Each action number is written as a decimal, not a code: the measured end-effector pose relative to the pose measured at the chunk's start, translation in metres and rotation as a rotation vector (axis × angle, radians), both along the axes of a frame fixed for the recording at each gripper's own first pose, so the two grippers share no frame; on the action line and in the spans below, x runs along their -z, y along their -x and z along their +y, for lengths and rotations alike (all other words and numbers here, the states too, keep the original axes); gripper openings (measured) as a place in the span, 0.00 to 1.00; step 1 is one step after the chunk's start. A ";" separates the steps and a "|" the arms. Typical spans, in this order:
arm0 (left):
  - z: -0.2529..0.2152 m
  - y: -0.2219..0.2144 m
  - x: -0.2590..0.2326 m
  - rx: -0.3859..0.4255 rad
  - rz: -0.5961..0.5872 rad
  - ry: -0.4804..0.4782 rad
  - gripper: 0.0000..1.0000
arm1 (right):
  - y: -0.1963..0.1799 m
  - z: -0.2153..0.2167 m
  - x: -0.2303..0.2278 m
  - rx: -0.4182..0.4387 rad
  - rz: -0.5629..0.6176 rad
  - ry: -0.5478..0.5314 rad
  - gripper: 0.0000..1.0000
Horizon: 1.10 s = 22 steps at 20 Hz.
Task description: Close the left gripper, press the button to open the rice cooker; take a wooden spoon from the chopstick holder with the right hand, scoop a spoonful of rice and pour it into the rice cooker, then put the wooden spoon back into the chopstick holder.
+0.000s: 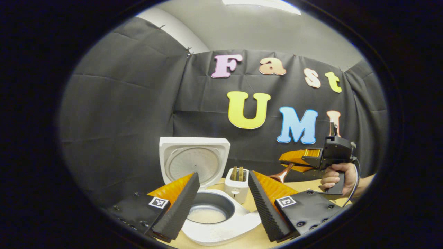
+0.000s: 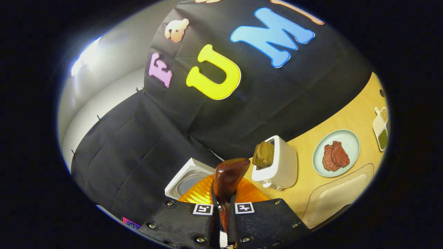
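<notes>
A white rice cooker [image 1: 214, 211] sits on the wooden table [image 1: 256, 238], lid up, rice in its pot. The left gripper [image 1: 223, 202] hangs over it, fingers spread apart. At three o'clock, a hand [image 1: 337, 178] holds the right gripper [image 2: 221, 221], clamped on the wooden spoon [image 2: 226, 180]. A white toaster [image 2: 278, 162] with bread stands just behind the cooker.
</notes>
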State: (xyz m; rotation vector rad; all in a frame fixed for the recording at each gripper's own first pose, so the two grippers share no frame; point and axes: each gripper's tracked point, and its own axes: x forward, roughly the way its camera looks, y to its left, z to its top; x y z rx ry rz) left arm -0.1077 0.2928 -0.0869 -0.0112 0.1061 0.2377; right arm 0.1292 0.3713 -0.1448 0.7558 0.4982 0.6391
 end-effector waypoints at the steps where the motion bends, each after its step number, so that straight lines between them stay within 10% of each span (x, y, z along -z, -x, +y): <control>1: -0.006 -0.003 0.000 0.014 0.000 0.002 0.99 | -0.002 -0.012 0.000 0.022 0.005 -0.009 0.09; 22: -0.182 -0.062 -0.015 0.297 -0.012 0.020 0.99 | 0.039 -0.321 -0.021 0.432 -0.047 0.095 0.08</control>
